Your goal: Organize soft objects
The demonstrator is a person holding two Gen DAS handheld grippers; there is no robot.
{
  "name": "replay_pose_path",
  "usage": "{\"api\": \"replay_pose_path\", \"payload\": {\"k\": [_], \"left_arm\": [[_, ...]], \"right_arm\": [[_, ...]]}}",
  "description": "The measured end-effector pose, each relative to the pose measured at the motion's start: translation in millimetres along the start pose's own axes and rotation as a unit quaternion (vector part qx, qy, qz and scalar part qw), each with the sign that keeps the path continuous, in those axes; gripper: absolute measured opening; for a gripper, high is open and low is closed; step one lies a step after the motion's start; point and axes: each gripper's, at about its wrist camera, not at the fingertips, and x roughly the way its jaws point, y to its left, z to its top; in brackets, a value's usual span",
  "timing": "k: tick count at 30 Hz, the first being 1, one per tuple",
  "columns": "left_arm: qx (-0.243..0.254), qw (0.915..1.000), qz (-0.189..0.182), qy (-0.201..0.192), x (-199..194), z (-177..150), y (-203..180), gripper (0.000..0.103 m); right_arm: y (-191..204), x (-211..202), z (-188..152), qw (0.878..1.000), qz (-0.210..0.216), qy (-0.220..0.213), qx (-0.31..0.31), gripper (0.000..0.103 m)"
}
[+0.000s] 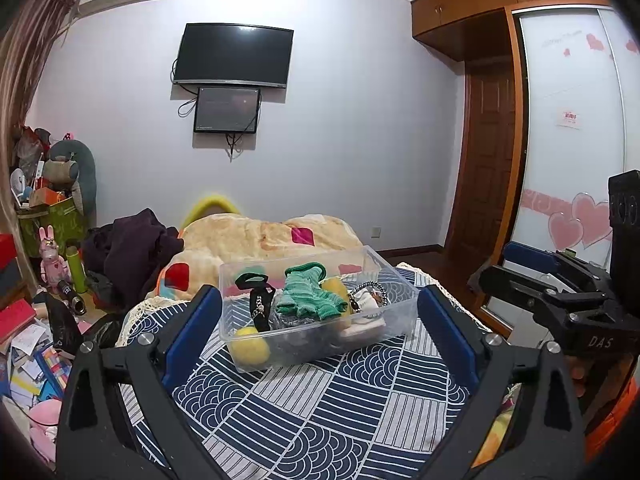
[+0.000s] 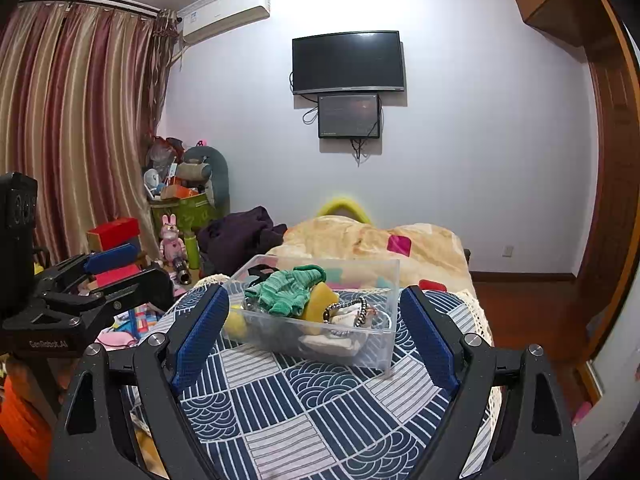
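While both pairs of blue-padded fingers are spread wide with nothing between them, the clear rectangular plastic bin (image 1: 320, 312) is seen resting on the bed, on a navy-and-white patterned bedspread (image 1: 320, 412). The left gripper (image 1: 318, 330) is held just in front of the bin, and the bin is framed between its fingers. The right gripper (image 2: 314, 334) is likewise held open before the bin (image 2: 320, 320), empty. From the left wrist view, the right gripper (image 1: 532, 276) is also visible off to the side, apart from the bin.

Inside the bin a green knitted soft item (image 1: 310, 292) is piled on top, with a yellow soft ball (image 1: 250, 346) pressed against the near wall, a black strap (image 1: 258, 300) leaning upright, and a braided black-and-white band (image 1: 370, 292) beside a yellow sponge-like piece (image 2: 318, 304). Behind the bin a beige blanket with coloured patches (image 1: 260, 240) is heaped on the bed.
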Motion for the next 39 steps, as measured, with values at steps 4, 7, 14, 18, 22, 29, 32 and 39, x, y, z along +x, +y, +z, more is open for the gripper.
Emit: {"api": "replay_pose_path", "payload": {"k": [4, 7, 14, 18, 22, 29, 32, 39], "left_arm": [[0.0, 1.0, 0.0, 0.0, 0.7, -0.8, 0.4, 0.1], [0.0, 1.0, 0.001, 0.0, 0.7, -0.8, 0.2, 0.1], [0.0, 1.0, 0.001, 0.0, 0.5, -0.7, 0.5, 0.1], [0.0, 1.0, 0.001, 0.0, 0.2, -1.0, 0.9, 0.101], [0.0, 1.0, 0.001, 0.0, 0.0, -0.8, 1.2, 0.101], [0.0, 1.0, 0.0, 0.0, 0.2, -1.5, 0.7, 0.101], [0.002, 1.0, -0.001, 0.001, 0.2, -2.6, 0.7, 0.101], [-0.008, 0.9999, -0.009, 0.007, 2.1, -2.6, 2.3, 0.101]], "right_arm": [[0.9, -1.7, -1.6, 1.0, -0.001, -0.001, 0.001, 0.086], [0.7, -1.4, -1.6, 1.0, -0.001, 0.0, 0.001, 0.086], [0.5, -1.3, -1.6, 1.0, -0.001, -0.001, 0.001, 0.086], [0.5, -1.4, -1.5, 1.0, -0.001, -0.001, 0.001, 0.086], [-0.1, -1.9, -1.3, 1.0, -0.003, -0.002, 0.003, 0.086], [0.4, -3.3, -1.7, 1.0, -0.004, 0.0, 0.005, 0.086], [0.0, -3.4, -1.7, 1.0, -0.003, -0.001, 0.004, 0.086], [0.0, -3.8, -1.7, 1.0, -0.003, 0.0, 0.005, 0.086]]}}
